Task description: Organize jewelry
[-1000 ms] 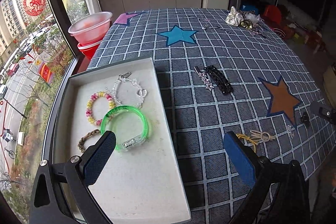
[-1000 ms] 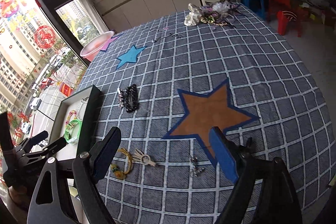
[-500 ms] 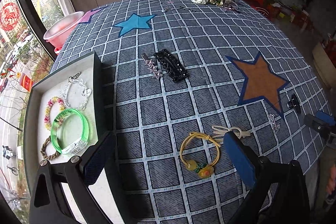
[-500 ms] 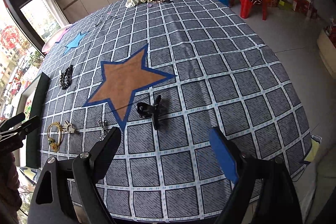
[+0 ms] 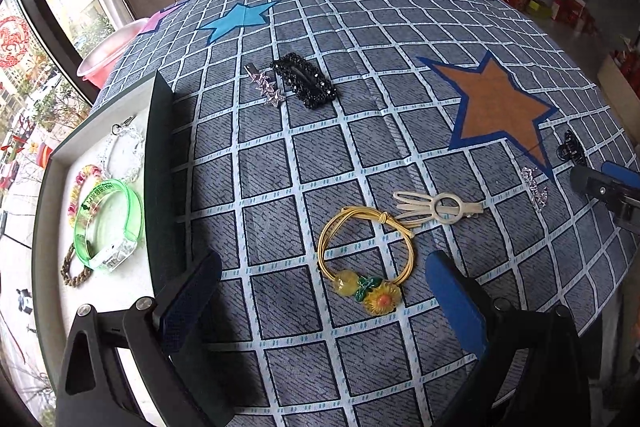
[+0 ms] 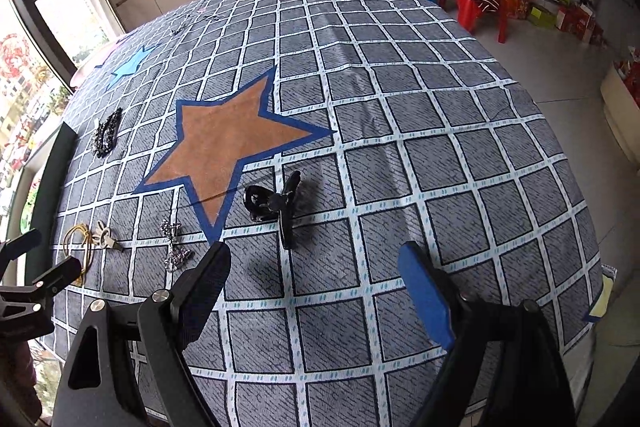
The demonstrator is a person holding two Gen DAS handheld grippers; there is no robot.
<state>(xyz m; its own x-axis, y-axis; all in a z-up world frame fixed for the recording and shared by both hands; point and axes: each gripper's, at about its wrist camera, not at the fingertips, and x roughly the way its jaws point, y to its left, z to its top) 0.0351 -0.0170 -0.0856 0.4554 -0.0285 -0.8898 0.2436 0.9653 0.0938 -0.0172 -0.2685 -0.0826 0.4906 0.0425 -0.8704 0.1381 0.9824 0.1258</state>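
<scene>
Leftmost, the open tray already holds a green bangle and several beaded bracelets. Just right of it, the left gripper hangs released over the tabletop, its jaws spread wide and empty. The yellow cord bracelet with a sunflower charm lies flat directly ahead, between the two fingers, its ring running away from the camera; a cream hair clip touches its far edge. Further right, the right gripper is likewise spread and empty, with the black claw clip just beyond its fingers, long axis pointing toward the camera. Likely each arm takes the piece nearest it, with the left one close beside the tray.
</scene>
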